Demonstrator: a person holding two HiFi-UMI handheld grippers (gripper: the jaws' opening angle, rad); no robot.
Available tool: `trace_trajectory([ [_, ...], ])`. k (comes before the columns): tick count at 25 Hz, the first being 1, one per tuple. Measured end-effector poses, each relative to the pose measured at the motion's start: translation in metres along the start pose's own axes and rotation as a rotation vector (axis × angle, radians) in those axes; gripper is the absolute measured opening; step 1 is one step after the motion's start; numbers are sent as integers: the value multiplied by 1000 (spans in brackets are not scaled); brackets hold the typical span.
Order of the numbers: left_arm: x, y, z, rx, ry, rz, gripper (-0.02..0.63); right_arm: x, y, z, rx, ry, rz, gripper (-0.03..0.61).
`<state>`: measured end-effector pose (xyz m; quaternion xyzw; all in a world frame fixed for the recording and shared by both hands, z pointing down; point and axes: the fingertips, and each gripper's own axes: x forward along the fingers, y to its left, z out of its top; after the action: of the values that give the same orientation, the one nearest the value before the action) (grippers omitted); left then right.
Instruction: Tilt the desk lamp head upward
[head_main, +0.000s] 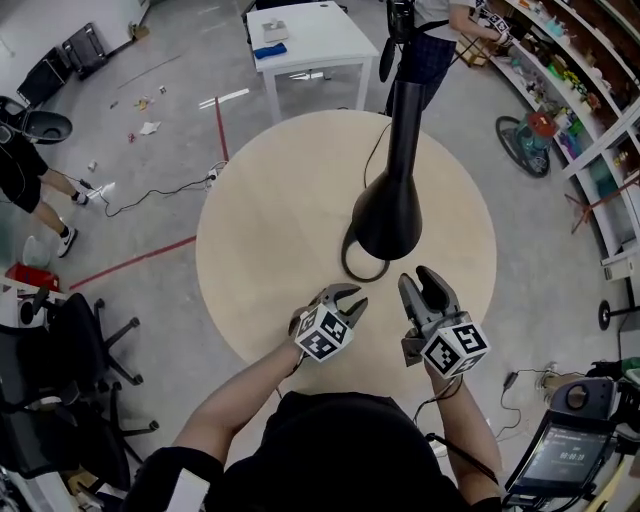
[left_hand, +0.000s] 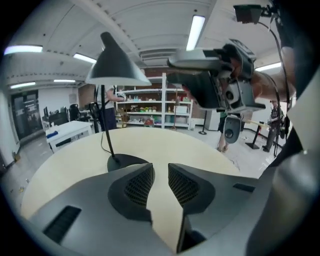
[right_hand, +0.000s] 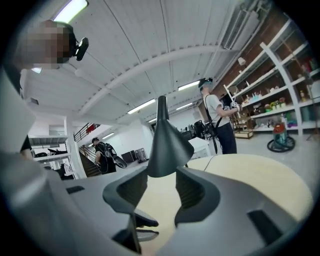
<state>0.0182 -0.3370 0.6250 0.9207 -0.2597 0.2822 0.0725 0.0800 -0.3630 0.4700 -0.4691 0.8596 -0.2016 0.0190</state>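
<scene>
A black desk lamp stands on the round beige table (head_main: 270, 240). Its cone-shaped head (head_main: 388, 215) points down over the round base (head_main: 362, 265). My left gripper (head_main: 349, 301) hovers over the near table edge, just left of the base; its jaws stand slightly apart with nothing between them. In the left gripper view the lamp head (left_hand: 116, 62), thin stem and base (left_hand: 125, 161) sit ahead to the left of the left gripper (left_hand: 160, 182). My right gripper (head_main: 424, 284) is open, just below the head; in its own view the lamp head (right_hand: 166, 140) rises right beyond the open right gripper (right_hand: 161, 187).
A white table (head_main: 300, 40) stands behind the round one, and a person (head_main: 430, 45) is by the shelves (head_main: 575, 80) at the back right. Black office chairs (head_main: 60, 380) crowd the left. A cart with a screen (head_main: 565, 450) stands at the near right.
</scene>
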Motion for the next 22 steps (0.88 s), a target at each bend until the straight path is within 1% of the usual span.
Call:
trace_trajectory([
  [2, 22, 4, -5, 49, 46, -2, 92, 8, -5, 5, 34, -7, 33, 167],
  [3, 33, 5, -7, 69, 68, -7, 100, 12, -7, 6, 73, -10, 52, 170],
  [6, 60, 9, -18, 103, 129, -20, 119, 20, -13, 7, 239, -17, 103, 177],
  [8, 74, 8, -31, 124, 180, -32, 130, 24, -14, 7, 352, -28, 127, 200],
  [9, 79, 7, -37, 122, 200, -40, 130, 25, -15, 7, 405, -35, 138, 204],
  [11, 87, 8, -46, 94, 223, -48, 130, 30, -15, 6, 495, -42, 166, 204],
  [13, 93, 14, -51, 76, 236, -26, 130, 34, -12, 5, 557, -35, 212, 204],
  [15, 97, 23, -58, 90, 266, 15, 130, 37, -8, 5, 587, -25, 252, 204],
  [18, 102, 34, -70, 123, 326, 52, 130, 42, -5, 3, 583, -12, 253, 204],
  [20, 105, 37, -76, 158, 348, 49, 130, 42, -4, 3, 595, -19, 249, 204],
  [22, 108, 35, -80, 214, 366, 29, 130, 41, -3, 3, 611, -32, 246, 202],
])
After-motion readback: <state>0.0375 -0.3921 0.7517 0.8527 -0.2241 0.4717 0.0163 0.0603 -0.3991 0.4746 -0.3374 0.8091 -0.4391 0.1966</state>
